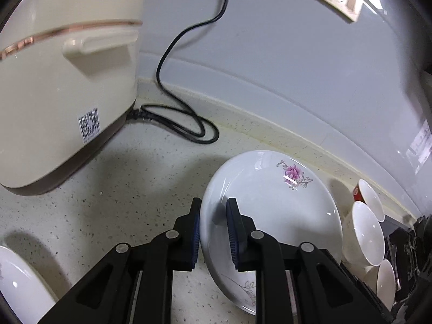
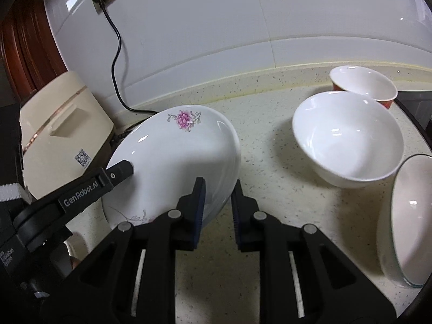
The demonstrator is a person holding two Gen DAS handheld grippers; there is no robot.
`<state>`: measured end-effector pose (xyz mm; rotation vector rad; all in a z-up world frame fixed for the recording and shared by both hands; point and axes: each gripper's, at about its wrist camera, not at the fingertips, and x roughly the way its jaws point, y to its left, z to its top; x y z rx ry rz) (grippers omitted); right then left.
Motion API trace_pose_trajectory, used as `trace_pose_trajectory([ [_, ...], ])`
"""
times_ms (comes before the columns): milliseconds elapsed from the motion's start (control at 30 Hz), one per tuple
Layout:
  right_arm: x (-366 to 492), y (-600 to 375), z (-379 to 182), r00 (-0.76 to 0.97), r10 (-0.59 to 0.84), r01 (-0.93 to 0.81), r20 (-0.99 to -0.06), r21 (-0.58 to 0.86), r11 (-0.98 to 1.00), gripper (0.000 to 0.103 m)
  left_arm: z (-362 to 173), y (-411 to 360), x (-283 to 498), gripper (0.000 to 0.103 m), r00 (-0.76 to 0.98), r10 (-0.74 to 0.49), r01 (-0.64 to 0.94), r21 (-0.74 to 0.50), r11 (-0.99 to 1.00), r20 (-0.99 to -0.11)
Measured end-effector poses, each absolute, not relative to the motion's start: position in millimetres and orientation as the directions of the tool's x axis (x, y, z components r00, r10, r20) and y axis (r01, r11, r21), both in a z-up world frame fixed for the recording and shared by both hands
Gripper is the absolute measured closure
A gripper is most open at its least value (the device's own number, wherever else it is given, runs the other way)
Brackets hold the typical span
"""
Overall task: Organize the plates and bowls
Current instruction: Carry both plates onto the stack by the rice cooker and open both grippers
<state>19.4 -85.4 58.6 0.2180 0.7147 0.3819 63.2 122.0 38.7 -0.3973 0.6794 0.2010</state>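
Both hand-held grippers are on one plate right now. The left hand-held gripper (image 1: 213, 232) is clamped on the near-left rim of the flowered plate (image 1: 270, 202), one blue pad under the edge and one on the glazed face. The right hand-held gripper (image 2: 217, 205) pinches the opposite rim, and from its camera the plate (image 2: 175, 156) looks tilted and lifted off the speckled bench (image 2: 270, 216), flower side away, with the left gripper's black finger (image 2: 120, 171) resting on its far edge.

Here's the worry: two thin bites on a slick glazed rim. If the hands drift apart or twist against each other, one pad could slide off, and the plate would swing from the other grip or drop onto the bench. It's tilted, so I'd judge the weight is already pulling toward the low edge.

Traffic is tight, too. The white bowl (image 2: 348, 140) sits just right of the plate, the red-sided bowl (image 2: 364, 86) is close behind it near the wall, and a teal-rimmed bowl (image 2: 405, 221) stands close at the right edge. A wide swing to the right could clip one and chip a rim.

To the left, the rice cooker (image 1: 67, 81) and its black cord (image 1: 175, 118) crowd the bench, and another plate (image 1: 19, 283) lies at the corner, so a careless set-down there could land on crockery. Slow, level and together is the call.
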Motion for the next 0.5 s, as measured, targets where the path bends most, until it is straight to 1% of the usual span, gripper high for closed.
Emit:
trace_pose_trajectory([
  [233, 18.3, -89.3, 65.0, 0.650, 0.514, -0.320, -0.560, 0.411, 0.853, 0.081, 42.7, 127.7, 45.9, 0.084, 0.776, 0.093, -0.333, -0.280, 0.900, -0.624],
  [500, 4.8, -67.8, 76.8, 0.594, 0.610, -0.441, -0.525, 0.421, 0.793, 0.080, 49.8, 142.3, 7.0, 0.084, 0.790, 0.189, -0.405, -0.264, 0.875, -0.584],
])
